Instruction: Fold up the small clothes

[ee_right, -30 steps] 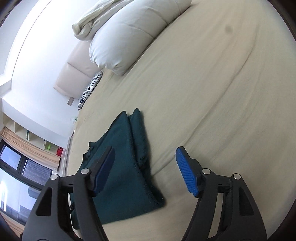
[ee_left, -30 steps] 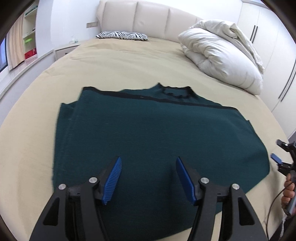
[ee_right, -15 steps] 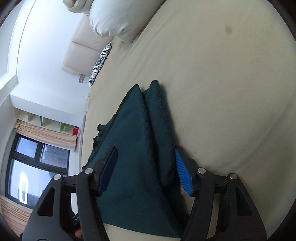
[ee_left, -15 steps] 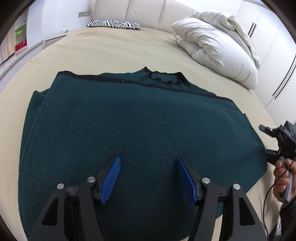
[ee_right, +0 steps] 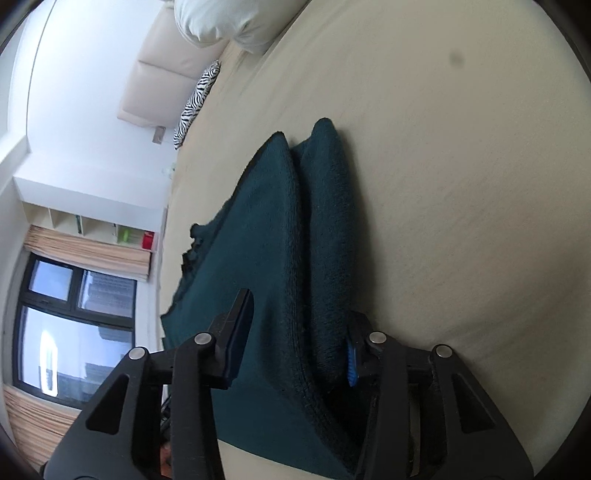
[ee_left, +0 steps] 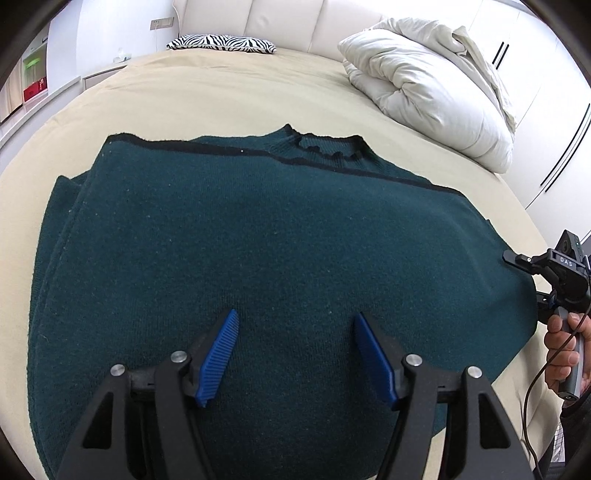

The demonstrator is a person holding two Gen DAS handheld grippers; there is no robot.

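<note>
From my left tongs' camera, the dark green sweater (ee_left: 266, 251) lay spread flat on the beige bed (ee_left: 229, 96), its collar toward the headboard (ee_left: 295, 22) and one side folded in along the left edge. A bundled white duvet (ee_left: 432, 92) sat well apart on the bed's right side, and a zebra-striped pillow (ee_left: 221, 42) lay by the headboard. Nothing stood between me and the sweater. My left tongs (ee_left: 293, 354) hung over the sweater's near half, their blue pads spread wide with nothing pinched between them; I could not tell whether the tips touched the knit. At the right edge my right hand (ee_left: 565, 350) gripped the handle of the other tongs, whose tip met the sweater's side edge.

From my right tongs' camera, the sweater's (ee_right: 273, 266) folded edge ran away from me across the bed (ee_right: 461, 184), with a window (ee_right: 70, 325) and shelves (ee_right: 92, 225) off to the left. My right tongs (ee_right: 295, 336) were closing around that thick folded edge, which sat between the pads; the right pad was tucked against the fabric, the left one just beside it.
</note>
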